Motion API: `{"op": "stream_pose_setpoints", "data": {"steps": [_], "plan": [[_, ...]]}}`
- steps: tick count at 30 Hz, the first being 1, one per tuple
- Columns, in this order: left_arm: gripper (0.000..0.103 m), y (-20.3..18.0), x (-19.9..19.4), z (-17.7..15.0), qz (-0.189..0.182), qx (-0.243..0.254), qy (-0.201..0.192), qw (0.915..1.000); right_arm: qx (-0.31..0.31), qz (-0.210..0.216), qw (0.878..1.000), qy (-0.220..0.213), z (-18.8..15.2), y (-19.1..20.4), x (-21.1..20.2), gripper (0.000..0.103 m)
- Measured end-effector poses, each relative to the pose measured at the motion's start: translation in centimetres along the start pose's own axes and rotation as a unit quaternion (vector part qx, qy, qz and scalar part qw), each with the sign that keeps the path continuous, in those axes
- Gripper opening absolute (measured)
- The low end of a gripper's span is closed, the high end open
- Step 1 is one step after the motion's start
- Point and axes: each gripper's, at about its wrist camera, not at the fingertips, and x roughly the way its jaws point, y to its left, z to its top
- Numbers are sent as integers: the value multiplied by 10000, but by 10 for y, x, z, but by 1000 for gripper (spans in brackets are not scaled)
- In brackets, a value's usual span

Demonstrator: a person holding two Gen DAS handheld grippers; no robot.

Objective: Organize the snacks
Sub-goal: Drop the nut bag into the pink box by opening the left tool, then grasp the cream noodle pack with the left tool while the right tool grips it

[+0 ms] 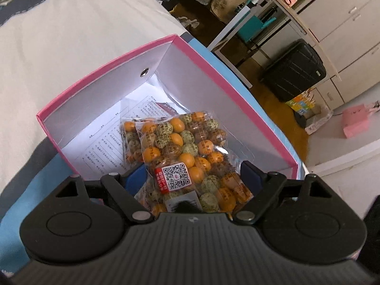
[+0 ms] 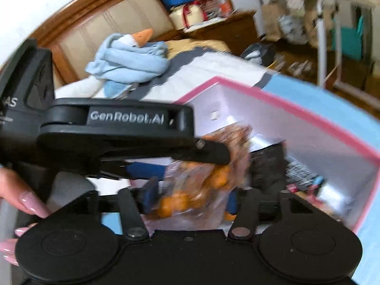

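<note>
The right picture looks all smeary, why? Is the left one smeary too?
Right wrist view: motion blur smears the snack bag and the box. Left wrist view: sharp, the bag's code label is crisp; only fisheye bending at the edges.

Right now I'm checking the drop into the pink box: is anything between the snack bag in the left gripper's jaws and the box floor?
Partly. Another snack bag and a printed sheet already lie on the floor of the pink box, under the snack bag between the left gripper's open jaws. Nothing else visible blocks it.
</note>
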Motion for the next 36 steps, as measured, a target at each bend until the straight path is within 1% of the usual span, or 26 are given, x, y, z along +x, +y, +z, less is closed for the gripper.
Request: {"op": "stream_pose_setpoints", "data": {"steps": [1, 3, 5, 9, 13, 17, 21, 24, 27, 29, 33, 35, 36], "plan": [[84, -3, -3, -1, 85, 79, -53, 9999, -105, -156, 9998, -28, 1, 1, -6, 82], [84, -12, -16, -5, 320, 345, -327, 9984, -263, -413, 9988, -29, 4, 1, -19, 82], [85, -22, -30, -8, 427, 578, -535, 9960, -343, -557, 9979, -17, 6, -2, -35, 82], [85, -42, -50, -19, 539, 992, -616, 9917, -461, -883, 9950, -46, 0, -5, -79, 82], [85, -68, -67, -38, 332, 1504, -507, 9868, -607, -1187, 9910, -120, -14, -8, -132, 82], [85, -99, -87, -62, 169, 2081, -622, 9760, -663, -1524, 9855, -333, -31, -19, -187, 82], [84, -127, -97, -84, -207, 2417, -552, 9686, -509, -1728, 9819, -583, -56, -43, -237, 82], [84, -145, -92, -94, -475, 2509, -328, 9663, -211, -1766, 9802, -873, -76, -67, -271, 82], [82, -160, -77, -102, -628, 2502, -27, 9661, 58, -2015, 9736, -1071, -96, -92, -299, 82], [81, -171, -65, -109, -729, 2570, 139, 9636, 234, -2195, 9689, -1116, -108, -111, -311, 82], [81, -200, -40, -127, -822, 2862, 266, 9543, 543, -2620, 9561, -1195, -131, -153, -327, 82], [80, -217, -25, -135, -942, 2963, 326, 9499, 679, -2731, 9509, -1290, -142, -176, -331, 82], [77, -225, -17, -139, -1002, 2987, 365, 9484, 750, -2757, 9490, -1328, -147, -188, -333, 82]]}}
